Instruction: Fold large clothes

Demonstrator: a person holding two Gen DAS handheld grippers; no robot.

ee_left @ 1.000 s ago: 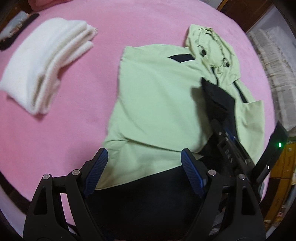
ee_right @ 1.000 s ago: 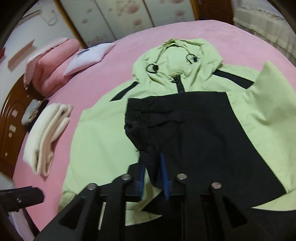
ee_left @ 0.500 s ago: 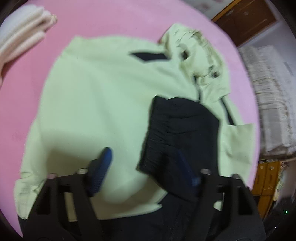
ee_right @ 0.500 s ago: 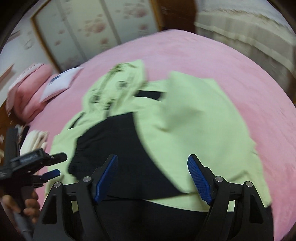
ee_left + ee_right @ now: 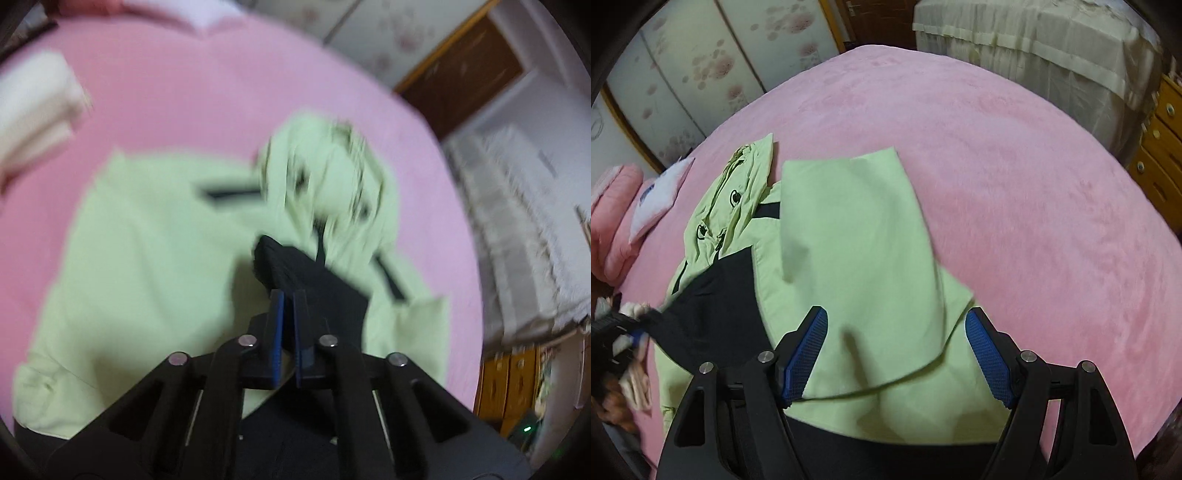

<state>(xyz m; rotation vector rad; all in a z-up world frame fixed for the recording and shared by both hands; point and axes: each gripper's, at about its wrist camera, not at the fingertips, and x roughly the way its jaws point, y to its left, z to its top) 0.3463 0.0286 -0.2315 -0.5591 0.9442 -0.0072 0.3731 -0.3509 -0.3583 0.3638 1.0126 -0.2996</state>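
Note:
A light green hooded jacket (image 5: 147, 258) with black panels lies flat on the pink bedspread (image 5: 184, 103), hood (image 5: 332, 166) at the far end. My left gripper (image 5: 288, 295) is shut on the end of its black sleeve (image 5: 295, 266), which lies across the jacket's chest. The left wrist view is blurred. In the right wrist view the same black sleeve (image 5: 713, 295) stretches left toward the left gripper (image 5: 631, 332) and the hand holding it. My right gripper (image 5: 897, 350) hangs open over the folded-in green sleeve (image 5: 849, 240), with nothing between its pads.
A folded white towel (image 5: 33, 118) lies at the bed's left. Pink pillows (image 5: 613, 221) and a white cushion (image 5: 661, 195) sit at the bed's far corner. A cloth-draped piece of furniture (image 5: 1052, 48) and a wooden dresser (image 5: 1160, 147) stand to the right of the bed.
My right gripper let go of the black sleeve, opened and swung right over the green sleeve. My left gripper moved right and closed on the black sleeve's end.

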